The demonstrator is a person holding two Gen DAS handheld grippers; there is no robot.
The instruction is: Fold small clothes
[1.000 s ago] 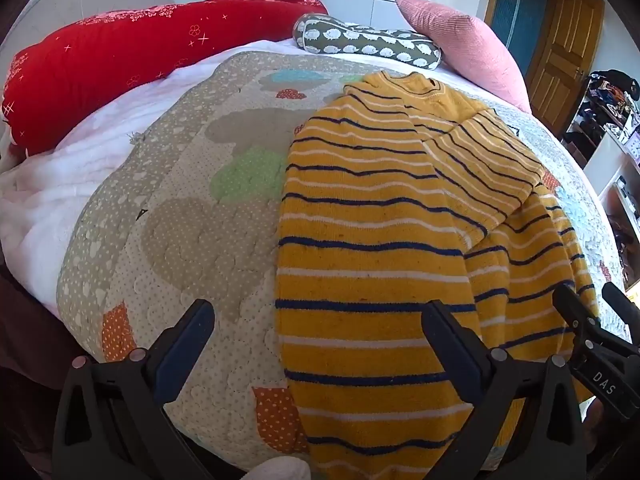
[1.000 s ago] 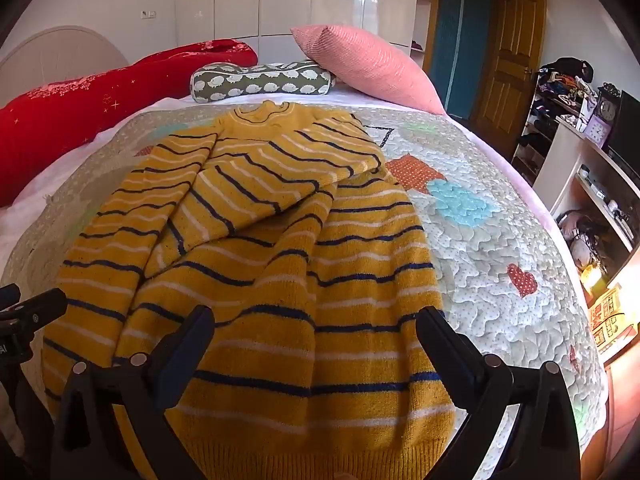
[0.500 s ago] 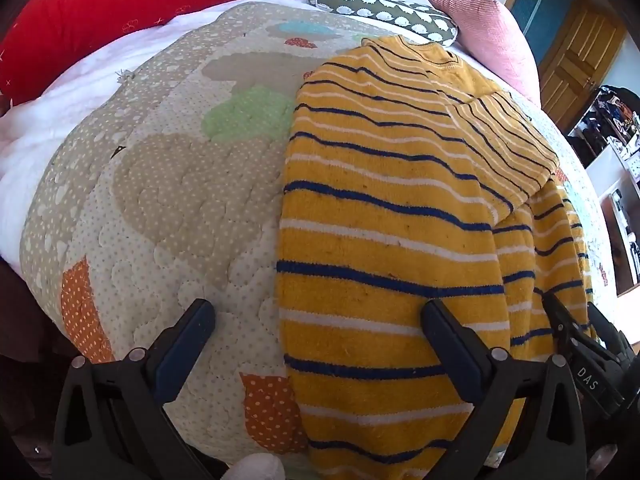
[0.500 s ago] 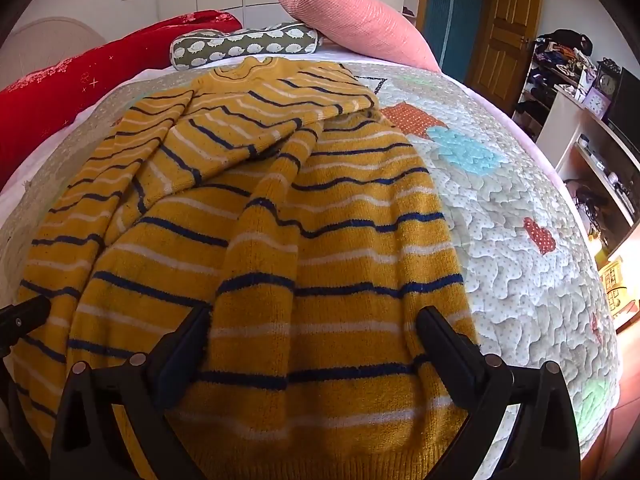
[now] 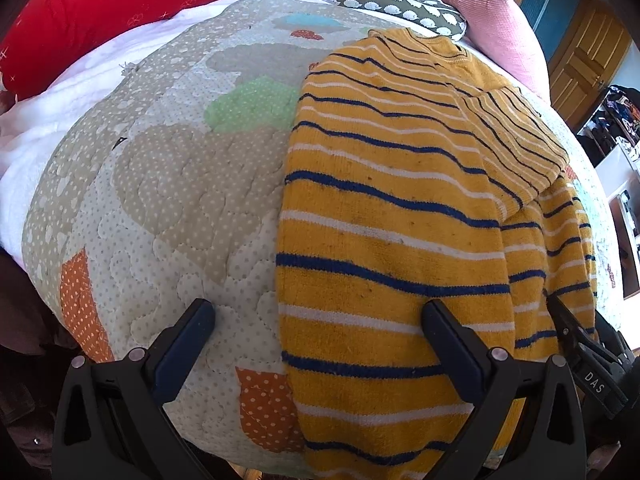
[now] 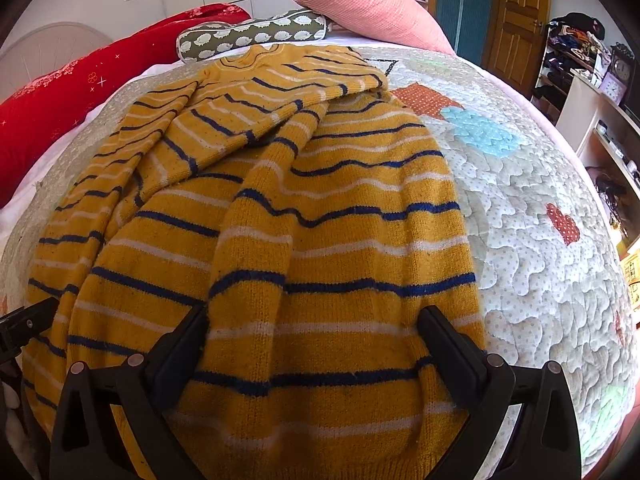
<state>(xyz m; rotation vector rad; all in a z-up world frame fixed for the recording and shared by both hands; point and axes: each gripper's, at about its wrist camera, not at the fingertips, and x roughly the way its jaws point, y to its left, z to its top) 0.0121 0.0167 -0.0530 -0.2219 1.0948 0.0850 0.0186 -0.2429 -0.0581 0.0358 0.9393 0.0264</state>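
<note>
A yellow sweater (image 5: pixel 392 208) with blue and white stripes lies on the patchwork quilt (image 5: pixel 168 200), collar at the far end, both sleeves folded in over the body. My left gripper (image 5: pixel 316 320) is open low over the sweater's left hem edge, one finger above the quilt and the other above the knit. In the right wrist view the same sweater (image 6: pixel 320 208) fills the middle, and my right gripper (image 6: pixel 312 320) is open just above its right hem part. The right gripper's black tip (image 5: pixel 576 336) shows at the right in the left wrist view.
A red bolster (image 5: pixel 120 4), a grey patterned cushion (image 6: pixel 256 36) and a pink pillow (image 6: pixel 360 4) line the far end of the bed. A wooden door (image 6: pixel 516 16) and cluttered white shelves (image 6: pixel 600 112) stand to the right. The quilt (image 6: pixel 540 260) is bare right of the sweater.
Both grippers have come down and forward toward the sweater's near hem. They stay open, and the sweater has not moved.
</note>
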